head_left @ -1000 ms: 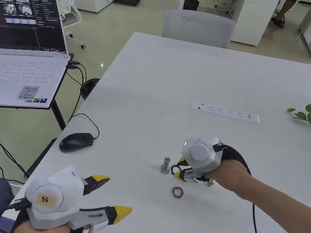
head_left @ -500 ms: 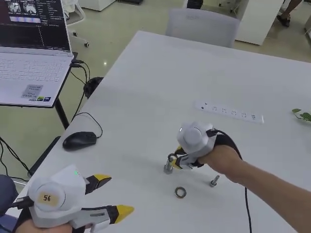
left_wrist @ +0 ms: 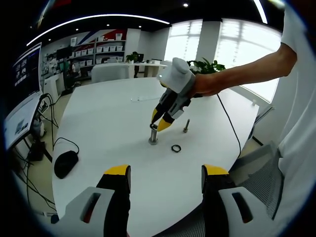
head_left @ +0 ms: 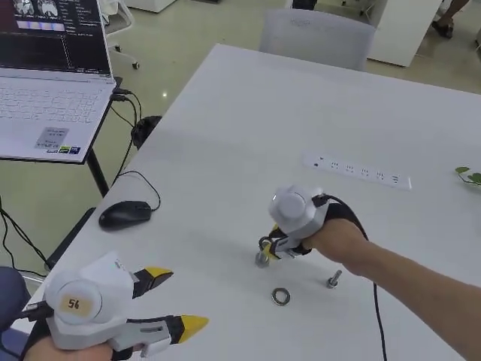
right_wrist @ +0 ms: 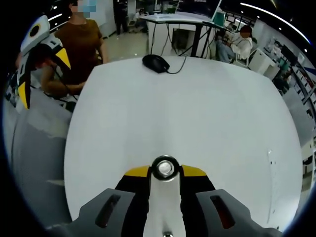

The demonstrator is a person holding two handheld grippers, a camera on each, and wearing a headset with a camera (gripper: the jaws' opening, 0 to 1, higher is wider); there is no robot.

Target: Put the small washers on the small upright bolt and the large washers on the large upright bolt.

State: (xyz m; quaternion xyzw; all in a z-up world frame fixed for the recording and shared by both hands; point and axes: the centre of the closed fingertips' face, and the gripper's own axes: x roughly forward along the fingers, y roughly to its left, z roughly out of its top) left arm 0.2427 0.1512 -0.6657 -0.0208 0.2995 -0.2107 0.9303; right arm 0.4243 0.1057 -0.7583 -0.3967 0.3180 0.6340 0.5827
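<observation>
Steel washer (right_wrist: pixel 165 159) pinched in your right tongs (left_wrist: pixel 160 120), over the large bolt (left_wrist: pixel 153 136) — release it. Left tongs (left_wrist: pixel 166 173) gape empty.

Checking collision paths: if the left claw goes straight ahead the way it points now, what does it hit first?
Probably the right claw, with its gripped washer over the large bolt, roughly dead ahead of the left claw. The loose washer lies nearer, just off that line. Depth is unclear.

text: "56" | on: yellow label (head_left: pixel 73 304) | carrier: left hand-held gripper (head_left: pixel 178 299), head view
</observation>
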